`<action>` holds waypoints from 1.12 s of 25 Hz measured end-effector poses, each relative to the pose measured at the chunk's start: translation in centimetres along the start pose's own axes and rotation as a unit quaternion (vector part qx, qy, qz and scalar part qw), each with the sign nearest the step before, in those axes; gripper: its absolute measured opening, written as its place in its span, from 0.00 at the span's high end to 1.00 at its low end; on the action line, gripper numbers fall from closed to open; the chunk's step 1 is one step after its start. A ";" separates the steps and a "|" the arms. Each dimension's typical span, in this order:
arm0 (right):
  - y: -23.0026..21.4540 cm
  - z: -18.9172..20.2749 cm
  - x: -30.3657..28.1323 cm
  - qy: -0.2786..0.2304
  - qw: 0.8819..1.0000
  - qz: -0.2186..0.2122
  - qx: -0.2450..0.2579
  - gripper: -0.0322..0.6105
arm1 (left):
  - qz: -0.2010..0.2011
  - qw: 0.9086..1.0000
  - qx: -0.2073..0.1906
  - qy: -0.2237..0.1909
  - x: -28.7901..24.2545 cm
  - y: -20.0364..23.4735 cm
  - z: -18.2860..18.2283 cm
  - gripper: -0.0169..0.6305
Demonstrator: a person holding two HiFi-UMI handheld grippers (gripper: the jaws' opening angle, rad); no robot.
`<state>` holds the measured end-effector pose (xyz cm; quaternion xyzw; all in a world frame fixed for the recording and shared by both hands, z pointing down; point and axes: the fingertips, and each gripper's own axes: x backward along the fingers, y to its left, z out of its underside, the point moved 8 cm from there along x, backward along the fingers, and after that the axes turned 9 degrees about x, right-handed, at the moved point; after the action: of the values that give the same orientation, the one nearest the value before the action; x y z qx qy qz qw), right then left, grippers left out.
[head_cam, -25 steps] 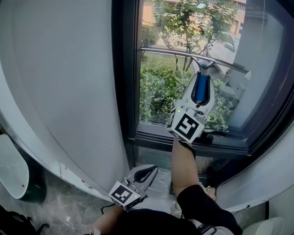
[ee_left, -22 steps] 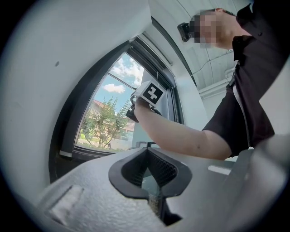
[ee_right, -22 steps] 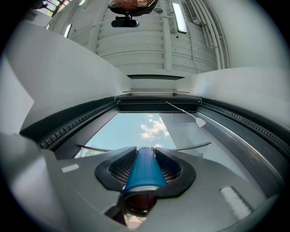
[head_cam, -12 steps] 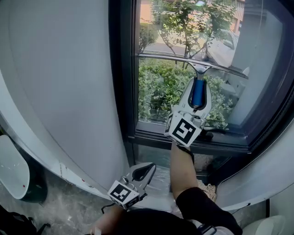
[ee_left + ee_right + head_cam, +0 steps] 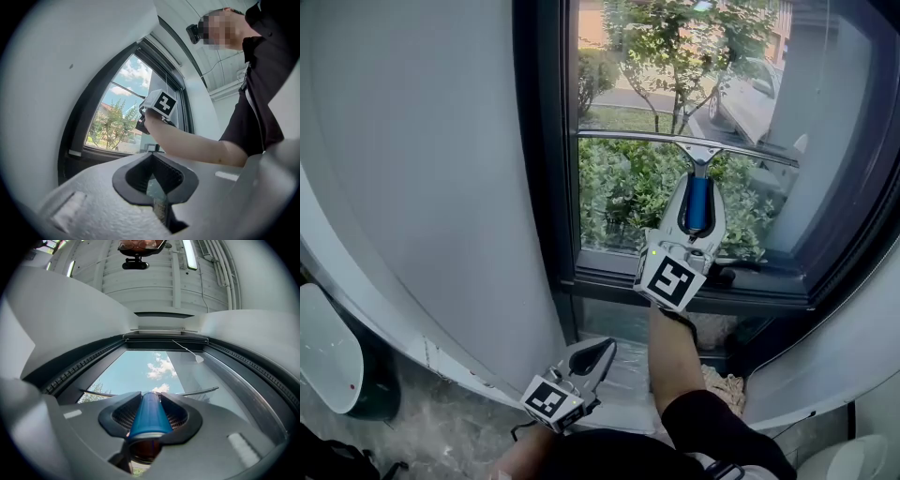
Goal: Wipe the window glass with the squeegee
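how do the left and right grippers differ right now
The right gripper is raised against the window glass; the left gripper hangs low, below the window. The right gripper is shut on the blue handle of the squeegee; the left gripper is shut with nothing between its jaws. Both have grey jaws and carry a marker cube.

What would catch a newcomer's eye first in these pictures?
The right gripper, held high, is clamped on the blue handle of a squeegee whose blade lies across the window glass. Low beside the white wall, the left gripper hangs shut and empty.
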<state>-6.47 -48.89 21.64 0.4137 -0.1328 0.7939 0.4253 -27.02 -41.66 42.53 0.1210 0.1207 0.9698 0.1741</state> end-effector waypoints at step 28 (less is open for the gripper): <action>0.9 1.0 3.0 0.042 0.999 0.004 -0.012 0.74 | -0.005 1.000 -0.012 0.011 1.1 0.3 0.4 0.97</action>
<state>-7.50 -48.26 24.73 0.3739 -0.1262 0.8107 0.4325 -27.96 -41.45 43.18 0.1072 0.1116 0.9717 0.1787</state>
